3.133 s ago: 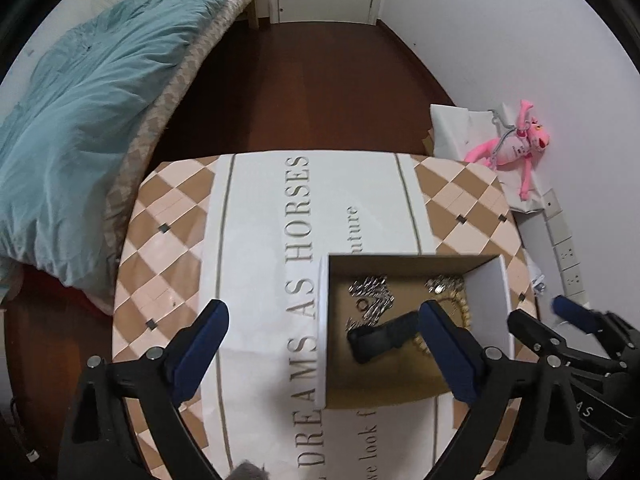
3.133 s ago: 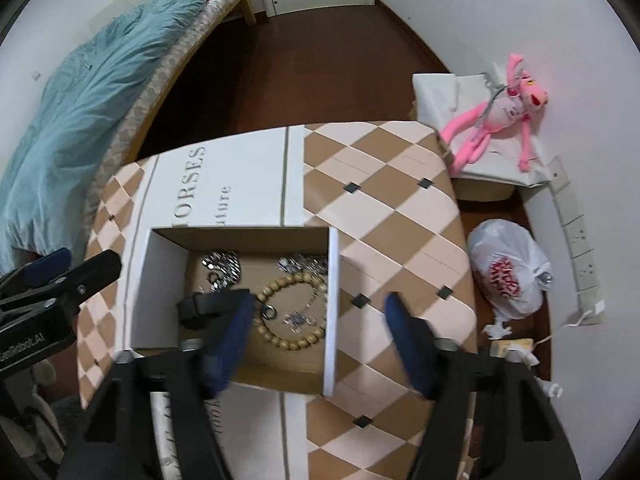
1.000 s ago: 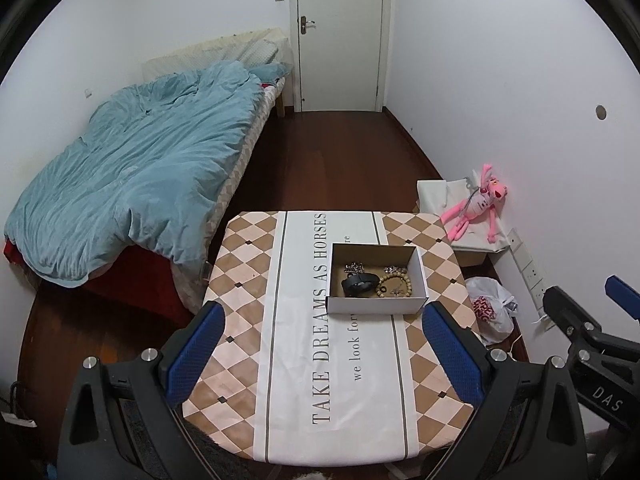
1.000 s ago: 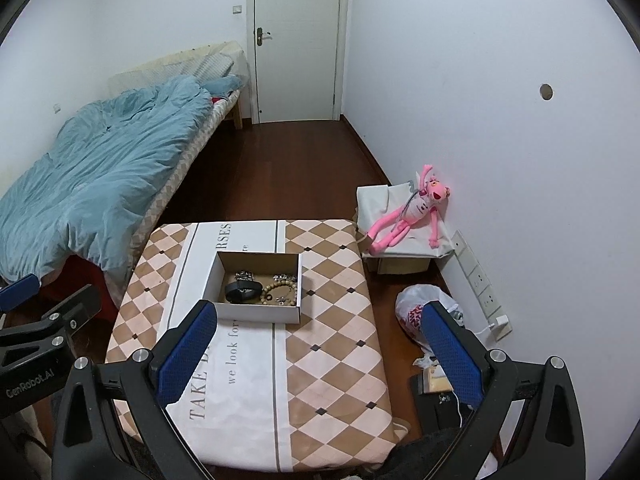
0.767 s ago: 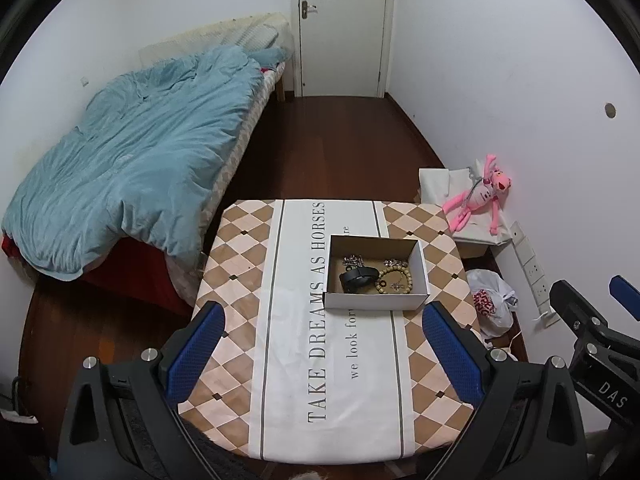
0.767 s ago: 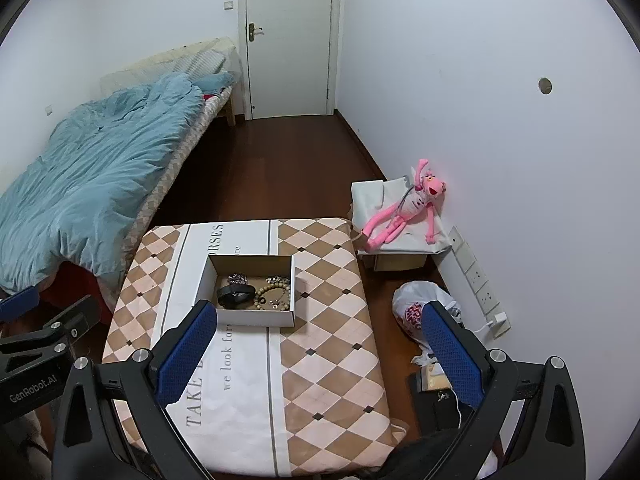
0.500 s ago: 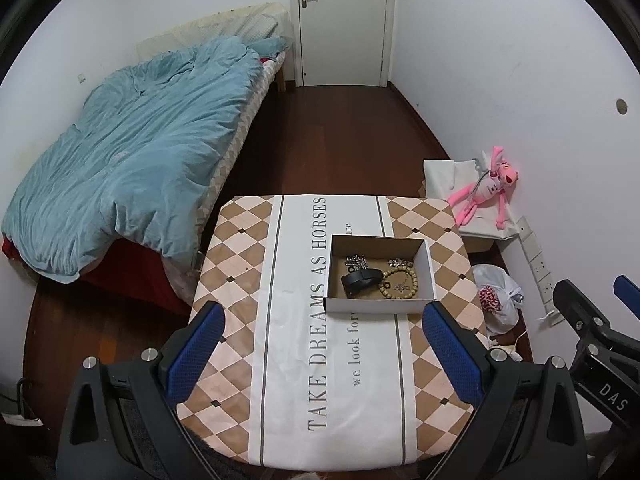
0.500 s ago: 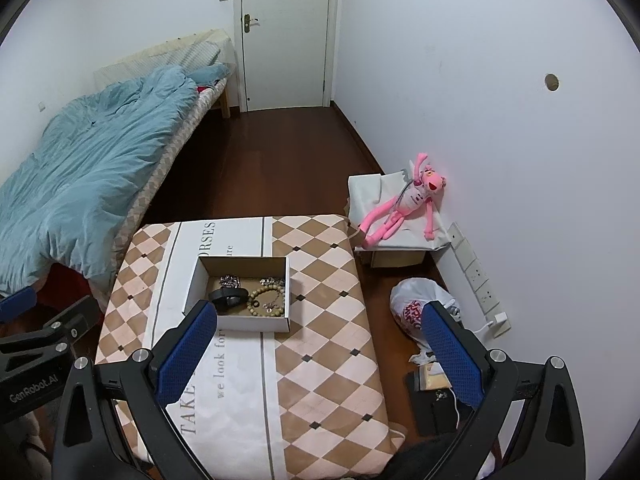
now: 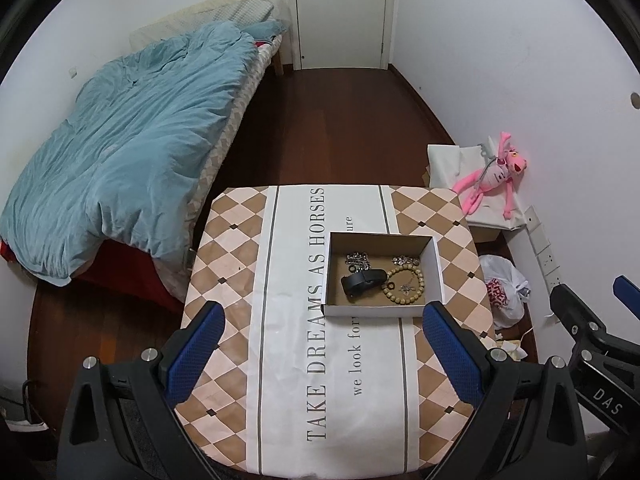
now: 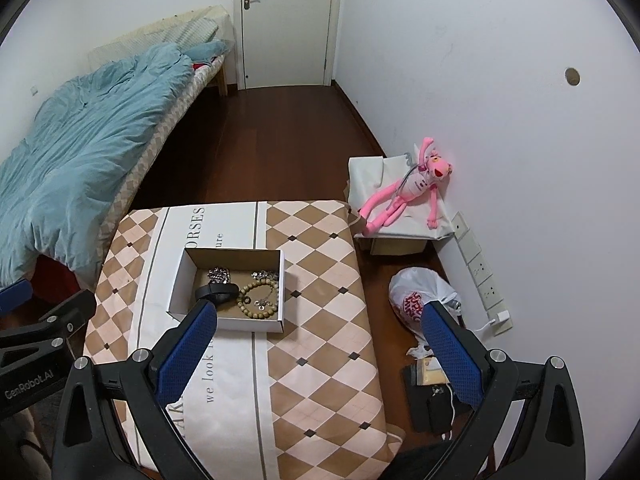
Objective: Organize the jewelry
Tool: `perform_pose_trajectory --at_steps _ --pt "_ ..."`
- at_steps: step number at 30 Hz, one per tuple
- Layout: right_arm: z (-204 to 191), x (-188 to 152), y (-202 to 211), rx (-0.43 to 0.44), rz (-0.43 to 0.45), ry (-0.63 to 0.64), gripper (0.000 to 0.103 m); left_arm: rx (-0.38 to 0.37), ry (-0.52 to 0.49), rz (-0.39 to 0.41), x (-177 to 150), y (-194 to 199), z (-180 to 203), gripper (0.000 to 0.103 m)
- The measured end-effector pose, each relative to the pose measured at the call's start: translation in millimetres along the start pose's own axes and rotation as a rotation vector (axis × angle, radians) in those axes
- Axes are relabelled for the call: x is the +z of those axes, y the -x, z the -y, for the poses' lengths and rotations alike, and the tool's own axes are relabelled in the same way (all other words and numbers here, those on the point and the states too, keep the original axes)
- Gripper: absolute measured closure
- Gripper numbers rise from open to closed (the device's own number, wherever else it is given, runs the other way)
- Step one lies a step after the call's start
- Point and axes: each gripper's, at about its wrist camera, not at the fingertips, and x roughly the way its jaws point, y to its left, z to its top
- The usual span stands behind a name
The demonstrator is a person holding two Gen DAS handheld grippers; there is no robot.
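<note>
Pulled back high above the jewelry box, each hand-held gripper gapes wide, empty.

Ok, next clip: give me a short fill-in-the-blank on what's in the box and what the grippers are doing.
1. The wooden bead bracelet lies inside the cardboard ____.
2. Inside the box, a black ____ lies left of the bead bracelet.
3. Both the left gripper and the right gripper are ____ and hold nothing.
4. The pink plush toy lies beside the ____ wall.

Missing words: box; strap; open; white
</note>
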Motion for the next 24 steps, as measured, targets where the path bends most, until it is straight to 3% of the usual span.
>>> perform_pose_trajectory --at_steps 24 --pt "-5.3 -1.1 -7.0 0.018 -0.039 0.027 0.000 0.001 0.011 -0.020 -5.6 -5.4 -7.9 0.002"
